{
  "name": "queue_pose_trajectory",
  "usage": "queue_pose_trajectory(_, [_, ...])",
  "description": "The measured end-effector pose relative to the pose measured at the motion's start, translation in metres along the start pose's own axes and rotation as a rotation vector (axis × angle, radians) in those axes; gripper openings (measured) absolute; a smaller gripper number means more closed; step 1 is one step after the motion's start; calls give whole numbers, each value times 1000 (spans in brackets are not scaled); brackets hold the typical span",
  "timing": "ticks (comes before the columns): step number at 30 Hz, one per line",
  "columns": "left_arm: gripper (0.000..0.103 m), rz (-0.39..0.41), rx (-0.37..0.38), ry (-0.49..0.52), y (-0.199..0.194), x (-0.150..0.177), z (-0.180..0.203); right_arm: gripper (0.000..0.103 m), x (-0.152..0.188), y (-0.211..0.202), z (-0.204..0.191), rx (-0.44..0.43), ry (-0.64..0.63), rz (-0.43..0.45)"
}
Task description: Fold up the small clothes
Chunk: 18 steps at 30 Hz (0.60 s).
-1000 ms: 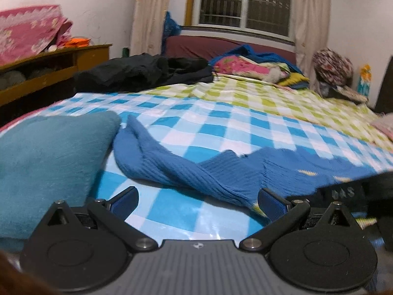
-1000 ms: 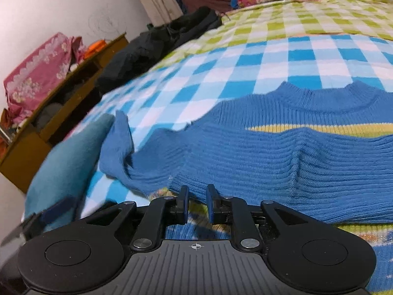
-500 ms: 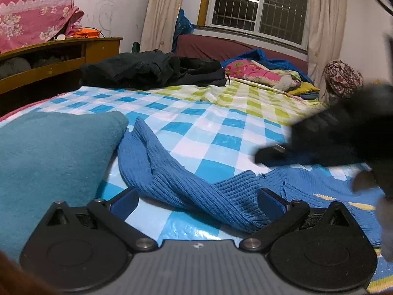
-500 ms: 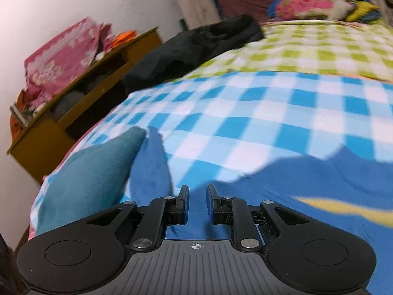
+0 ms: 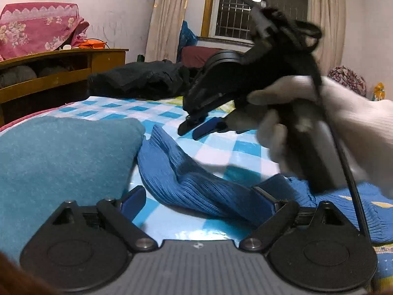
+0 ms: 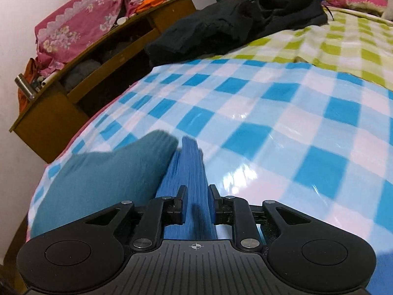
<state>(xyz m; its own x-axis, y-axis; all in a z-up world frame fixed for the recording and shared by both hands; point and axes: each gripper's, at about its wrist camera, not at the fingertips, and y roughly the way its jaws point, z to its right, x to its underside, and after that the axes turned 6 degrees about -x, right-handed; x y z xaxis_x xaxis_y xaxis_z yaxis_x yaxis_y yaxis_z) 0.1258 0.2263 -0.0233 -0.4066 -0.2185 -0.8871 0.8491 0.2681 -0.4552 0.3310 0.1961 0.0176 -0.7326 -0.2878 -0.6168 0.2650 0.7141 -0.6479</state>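
Knitwear of this kind is being judged soft, light and limp: the blue ribbed sweater (image 5: 196, 186) is expected to sag and stretch wherever it is lifted, and its rib is being taken as grippy against the pads while the glossy checked bedcover (image 6: 282, 113) under it is being taken as slippery, so the whole piece may slide when pulled. The cuff end of the sleeve (image 6: 190, 162) is being judged the best hold for the sleeve fold, with a second hold farther along near the shoulder. The sweater is being seen lying on the bedcover, its body toward the right edge of the left wrist view, where yellow striping is showing, and one long sleeve is being seen running out, rumpled and ridged, until its cuff is lying just beside a folded teal cloth (image 5: 61, 167). The left gripper (image 5: 199, 198) is being held low over the sleeve with its jaws wide and closing slightly; the sleeve is lying between them, no pad is pressing on it. The right gripper (image 6: 197, 204), carried in a white-gloved hand (image 5: 319, 123), is being held above the cuff end with its jaws narrow and opening; the sleeve is showing in the gap, yet whether it is being touched cannot be told.
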Motion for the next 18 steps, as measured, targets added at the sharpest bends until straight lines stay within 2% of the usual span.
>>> queue_pose_trajectory(3, [96, 13, 1, 0, -1, 0, -2, 20, -10, 15, 4, -44, 37, -5])
queue_pose_trajectory(7, [96, 15, 2, -8, -1, -1, -8, 27, -19, 38, 6, -41, 19, -54])
queue_pose_trajectory(14, [96, 18, -1, 4, -1, 1, -9, 27, -21, 63, 7, -20, -7, -117])
queue_pose_trajectory(15, [97, 20, -2, 9, -1, 2, -9, 27, -20, 64, 6, -17, -15, -118])
queue_pose_trajectory(18, [97, 22, 3, 11, -3, 3, -9, 10, -18, 59, 3, -29, -16, -116])
